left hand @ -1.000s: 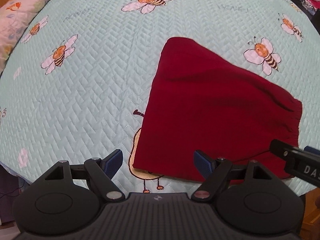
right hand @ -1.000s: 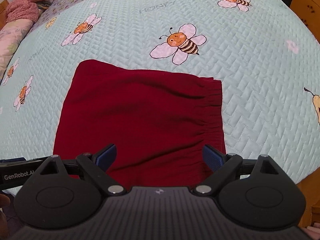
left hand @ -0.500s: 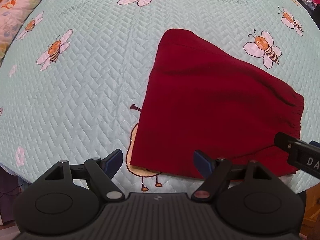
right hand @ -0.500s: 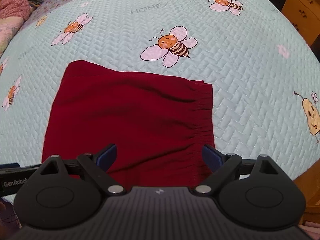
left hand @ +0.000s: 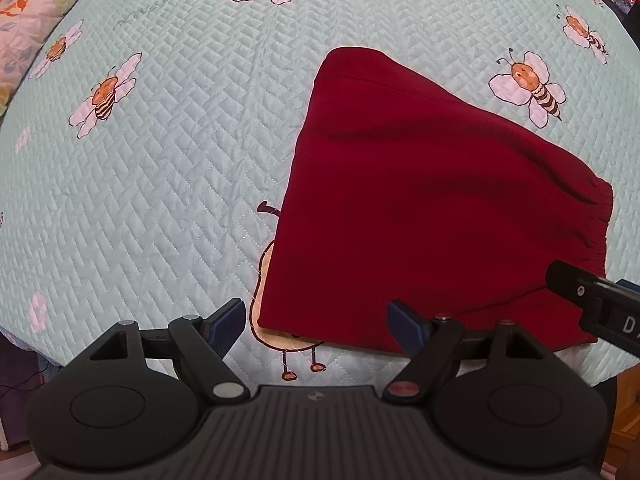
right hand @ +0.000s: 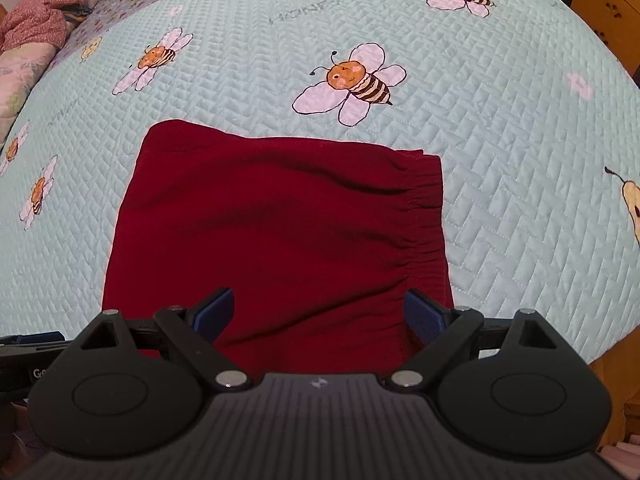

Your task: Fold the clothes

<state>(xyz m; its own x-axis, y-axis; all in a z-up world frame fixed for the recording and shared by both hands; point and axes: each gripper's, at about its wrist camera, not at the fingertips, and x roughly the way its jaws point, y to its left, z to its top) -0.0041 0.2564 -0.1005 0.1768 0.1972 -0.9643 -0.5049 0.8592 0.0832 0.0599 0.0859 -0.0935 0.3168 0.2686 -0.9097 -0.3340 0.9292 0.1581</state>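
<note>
Under both my claws spreads the pale mint quilted bedspread (left hand: pixel 168 168), stitched in a zigzag pattern and printed with cartoon bees, small flowers and pear figures; it fills nearly everything ahead of me, and one pear figure (left hand: pixel 280 336) peeks out just beyond my left claw, partly covered. On the quilt lies the dark red folded garment (right hand: pixel 280 232), flat, with a gathered elastic waistband (right hand: pixel 428 216) running along its right edge as my right claw sees it. From my left claw (left hand: pixel 316 322) the garment sits ahead and to the right, its near left corner lying between my fingertips and its near edge passing behind my right finger. From my right claw (right hand: pixel 318 312) it lies straight ahead, its near part filling the gap between my fingers. Both claws are spread wide and grip nothing; whether their blue pads (left hand: pixel 226 324) touch the cloth I cannot tell. My right claw's black finger pokes into the left camera's view at the far right, over the garment's near right corner. Far off to the left of my right claw a pinkish-red bundle of cloth (right hand: pixel 36 24) sits beside a floral pillow (right hand: pixel 20 76), and a wooden cabinet (right hand: pixel 608 4) stands off to the right.
</note>
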